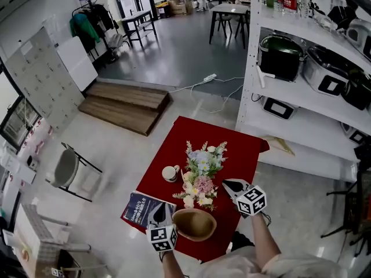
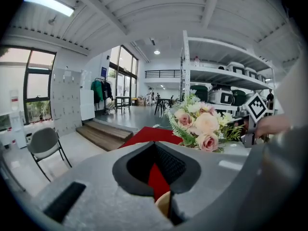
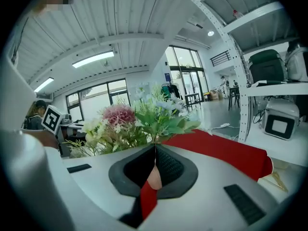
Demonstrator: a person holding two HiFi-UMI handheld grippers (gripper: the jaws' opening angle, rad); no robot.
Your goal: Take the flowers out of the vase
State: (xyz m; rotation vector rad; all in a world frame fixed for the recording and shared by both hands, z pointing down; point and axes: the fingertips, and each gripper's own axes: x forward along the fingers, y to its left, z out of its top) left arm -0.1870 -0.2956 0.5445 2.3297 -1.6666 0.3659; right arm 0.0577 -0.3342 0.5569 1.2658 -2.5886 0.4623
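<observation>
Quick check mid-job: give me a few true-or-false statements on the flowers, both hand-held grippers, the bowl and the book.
1. The flowers stand on the red table, held by neither hand-held gripper. True.
2. The right hand-held gripper is shut on a flower stem. False: its jaws are shut with nothing between them; the flowers lie ahead of its tip.
3. A wooden bowl sits near the table's near edge, beside the left hand-held gripper. True.
4. The book lies to the right of the flowers. False: it lies at the near left corner.
</observation>
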